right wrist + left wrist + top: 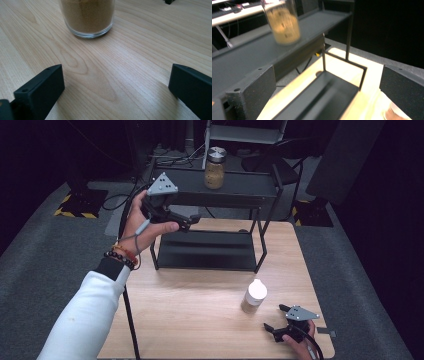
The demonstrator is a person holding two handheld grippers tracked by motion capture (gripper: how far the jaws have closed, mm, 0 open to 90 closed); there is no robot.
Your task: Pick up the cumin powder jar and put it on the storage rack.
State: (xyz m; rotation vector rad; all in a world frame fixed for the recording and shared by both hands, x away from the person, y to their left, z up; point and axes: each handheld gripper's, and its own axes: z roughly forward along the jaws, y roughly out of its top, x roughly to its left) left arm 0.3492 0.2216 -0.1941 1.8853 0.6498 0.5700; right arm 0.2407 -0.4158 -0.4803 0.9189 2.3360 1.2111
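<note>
A black two-tier rack (240,187) stands at the back of the wooden table (190,320). On its top shelf (244,62) is a metal-lidded jar (215,168) of tan grains, which looks blurred in the left gripper view (283,21). My left gripper (190,222) hovers open by the rack's left end, level with the gap between the shelves, with nothing between its jaws (327,75). A white-lidded jar (255,296) of brown powder stands on the table. My right gripper (274,316) sits open just short of its base (87,17), jaws empty (115,72).
The rack's lower shelf (322,100) lies bare under the top one. Thin black uprights (348,32) frame the rack's right end. Grey carpet (45,250) surrounds the table, and a second stand (245,132) with cables is behind it.
</note>
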